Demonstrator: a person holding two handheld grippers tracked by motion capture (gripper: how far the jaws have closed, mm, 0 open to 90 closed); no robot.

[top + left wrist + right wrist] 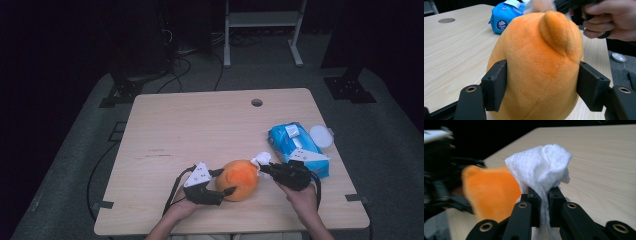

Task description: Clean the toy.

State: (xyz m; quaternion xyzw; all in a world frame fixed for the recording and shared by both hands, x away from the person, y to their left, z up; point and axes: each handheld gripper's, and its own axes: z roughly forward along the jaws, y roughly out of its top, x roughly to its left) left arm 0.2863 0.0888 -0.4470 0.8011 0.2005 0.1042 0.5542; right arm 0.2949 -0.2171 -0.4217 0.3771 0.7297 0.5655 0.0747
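The wooden table carries everything; both forearms come in over its near edge, angled toward each other. The left gripper lies level, its grey plate on top, jaws pressed on either flank of the orange plush toy, which sits squeezed between them and bulges past the pads; in the left gripper view the toy's far side and its base are hidden, and one stubby ear rises at its top. The blue wipes pack lies just behind the right hand, partly covered by it. The right gripper points at the toy, jaws nipped tight on a crumpled white wipe, which stands just ahead of the tips beside the toy; whether wipe and plush touch is unclear; the toy is blurred there.
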